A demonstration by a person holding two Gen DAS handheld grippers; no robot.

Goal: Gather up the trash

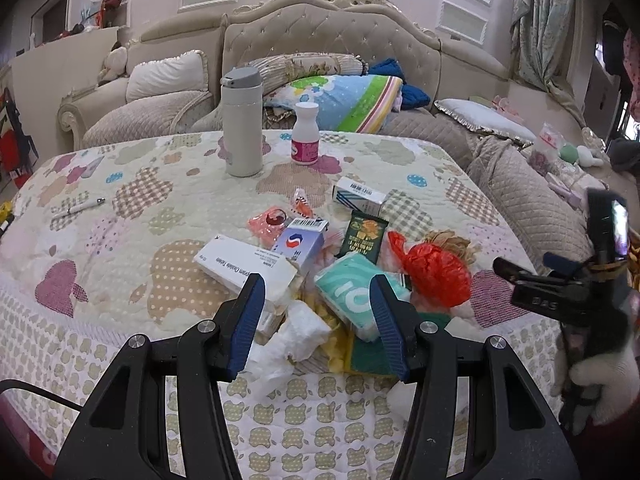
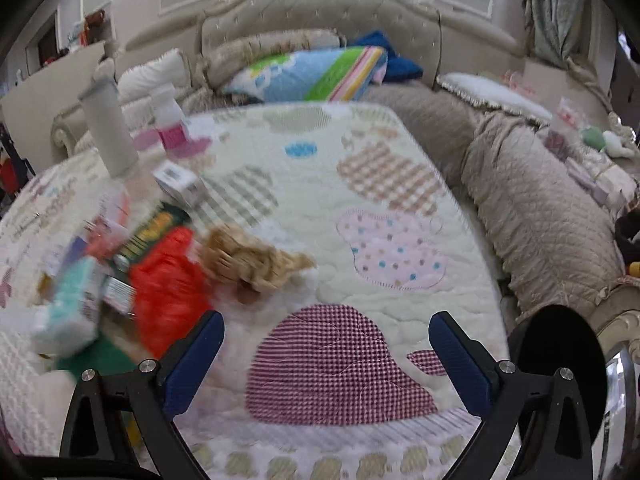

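Left tool (image 1: 318, 292) is hanging wide open w/ nothing gripped, hovering over the near edge of the trash pile (image 1: 320, 264) on the quilt (image 1: 132, 240); teal tissue pack (image 1: 352, 296) is lying just beside its right finger, crumpled white tissue (image 1: 296, 332) just below its tips, long white box (image 1: 244, 268) by its left finger; red plastic bag (image 1: 432, 272) is sitting at the pile's right edge, green packet (image 1: 364, 236) behind the pile; white flask (image 1: 242, 124) & pill bottle (image 1: 305, 134) are standing upright well behind the pile; right tool (image 2: 326, 344) is also gaping wide, empty, over bare quilt right of the pile; view blurred; gloved hand (image 1: 600, 384) is gripping its handle.
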